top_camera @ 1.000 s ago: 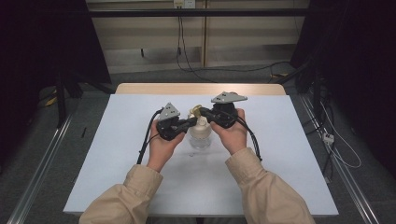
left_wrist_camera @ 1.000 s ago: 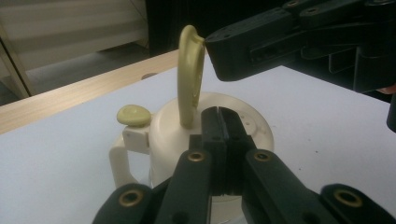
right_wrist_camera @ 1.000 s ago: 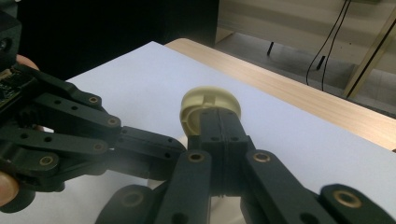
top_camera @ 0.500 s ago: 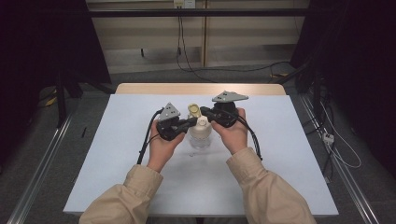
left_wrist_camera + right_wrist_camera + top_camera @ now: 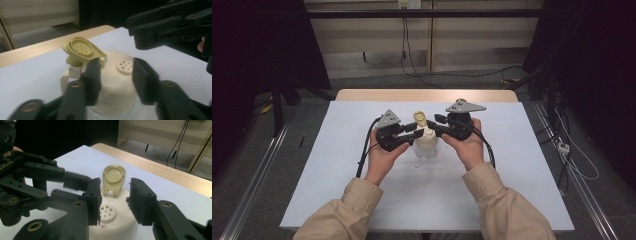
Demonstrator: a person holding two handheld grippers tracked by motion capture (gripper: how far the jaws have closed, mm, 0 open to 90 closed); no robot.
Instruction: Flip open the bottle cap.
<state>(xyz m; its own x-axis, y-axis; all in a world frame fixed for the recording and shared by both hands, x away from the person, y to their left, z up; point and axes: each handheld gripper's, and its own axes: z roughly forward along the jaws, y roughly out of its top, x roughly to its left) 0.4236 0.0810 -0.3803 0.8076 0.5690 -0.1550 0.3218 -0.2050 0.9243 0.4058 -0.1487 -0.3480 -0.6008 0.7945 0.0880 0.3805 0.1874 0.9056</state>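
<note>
Grippers two (image 5: 410, 134) (image 5: 435, 131), shaker jar (image 5: 427, 143) one

A lab or recording room is suggested. A bare desk (image 5: 362, 190) covered by a white sheet is set between metal floor rails (image 5: 252, 185), black curtains (image 5: 257, 45) are hung at both sides, and loose cables (image 5: 572, 155) are trailed across grey carpet.

your table (image 5: 362, 200) is evenly lit while its surroundings fall dark; both gripper views look dim, their near jaws blurred
</note>
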